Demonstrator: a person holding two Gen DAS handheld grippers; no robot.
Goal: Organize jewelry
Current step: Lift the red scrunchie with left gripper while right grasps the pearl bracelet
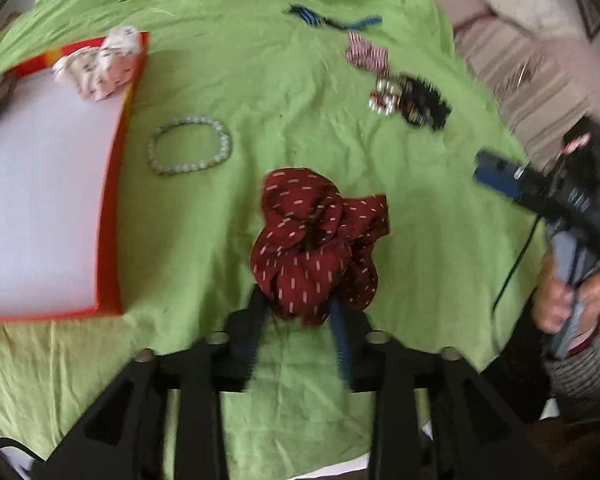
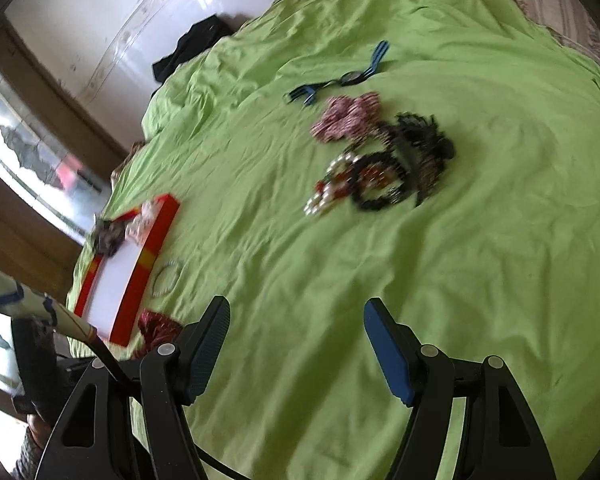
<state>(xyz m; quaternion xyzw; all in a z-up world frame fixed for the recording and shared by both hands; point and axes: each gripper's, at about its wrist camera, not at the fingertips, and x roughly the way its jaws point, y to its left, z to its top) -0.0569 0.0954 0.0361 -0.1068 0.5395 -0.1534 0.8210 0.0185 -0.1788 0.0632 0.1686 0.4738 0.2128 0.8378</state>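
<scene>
My left gripper (image 1: 296, 304) is shut on a dark red scrunchie (image 1: 316, 240) with white dashes, held over the green cloth; it also shows in the right wrist view (image 2: 156, 330). A red box (image 1: 112, 200) with a white inside lies left, holding a white patterned scrunchie (image 1: 100, 64) and a dark one (image 2: 108, 236). A pale bead bracelet (image 1: 188, 146) lies beside the box. My right gripper (image 2: 296, 344) is open and empty above bare cloth; it also shows in the left wrist view (image 1: 496, 176).
A pile lies far right on the green cloth (image 2: 480, 240): pearl bracelet (image 2: 332, 184), black bead bracelets (image 2: 380, 184), black hair clip (image 2: 424, 144), pink striped scrunchie (image 2: 348, 116), blue clip pieces (image 2: 340, 76). A dark cloth (image 2: 192, 46) lies at the far edge.
</scene>
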